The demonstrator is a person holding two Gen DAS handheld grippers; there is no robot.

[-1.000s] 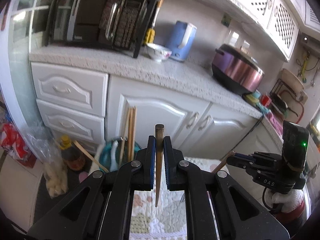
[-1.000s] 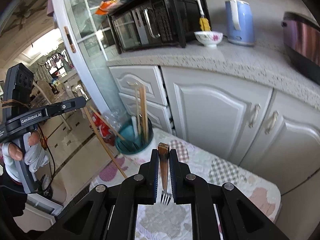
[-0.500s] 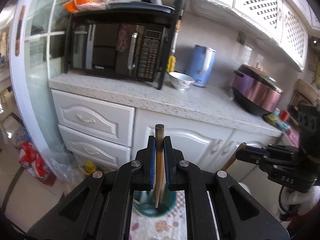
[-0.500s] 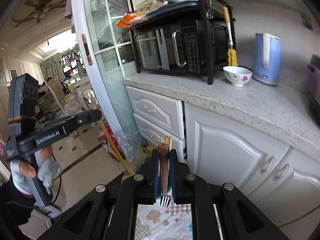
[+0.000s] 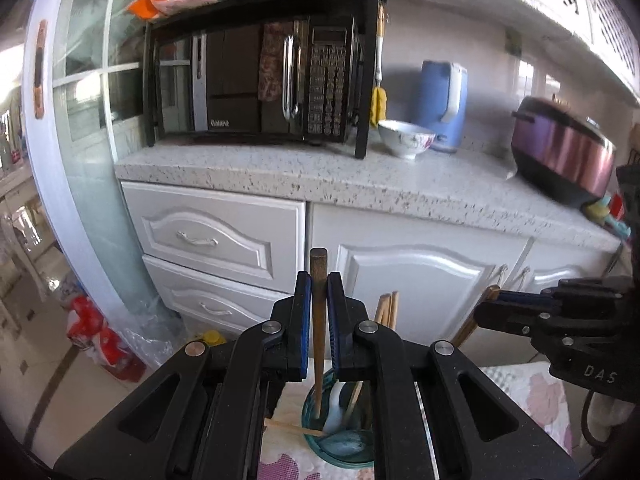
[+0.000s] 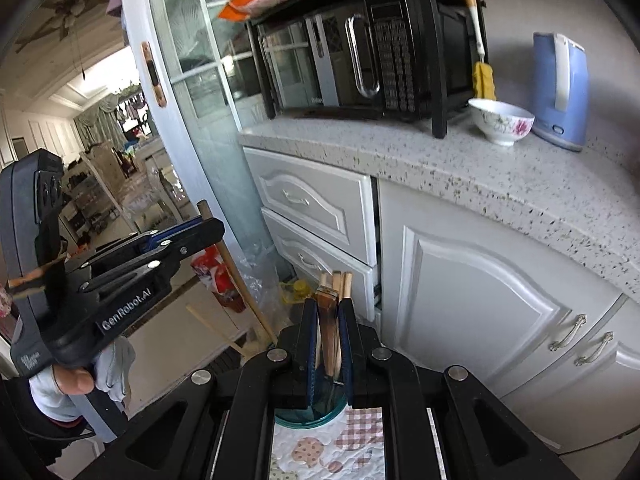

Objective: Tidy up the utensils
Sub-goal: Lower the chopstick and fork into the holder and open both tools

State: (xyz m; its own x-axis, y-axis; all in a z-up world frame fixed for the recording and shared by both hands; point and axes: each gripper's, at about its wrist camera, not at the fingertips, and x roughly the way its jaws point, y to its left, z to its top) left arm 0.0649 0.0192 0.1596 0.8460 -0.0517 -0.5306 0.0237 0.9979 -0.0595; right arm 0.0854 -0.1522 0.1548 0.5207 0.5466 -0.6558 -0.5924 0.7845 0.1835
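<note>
My left gripper (image 5: 319,284) is shut on a wooden-handled utensil (image 5: 318,320) that hangs upright, its lower end inside the teal glass holder (image 5: 340,450). The holder has chopsticks (image 5: 387,310) and a white spoon (image 5: 334,412) in it. My right gripper (image 6: 328,312) is shut on a fork with a brown handle (image 6: 329,332), held tines-down right over the same holder (image 6: 308,414). The right gripper also shows at the right of the left wrist view (image 5: 486,306), and the left gripper at the left of the right wrist view (image 6: 216,228).
The holder stands on a patterned quilted cloth (image 5: 532,396) on a low table. Behind are white cabinets (image 5: 420,280), a speckled counter (image 5: 360,176) with a microwave (image 5: 256,80), a bowl (image 5: 404,138), a blue kettle (image 5: 444,104) and a rice cooker (image 5: 564,156).
Both grippers have swung over the holder with their utensils. The left utensil's lower end has gone down into the holder, and the fork now hangs above its mouth.
</note>
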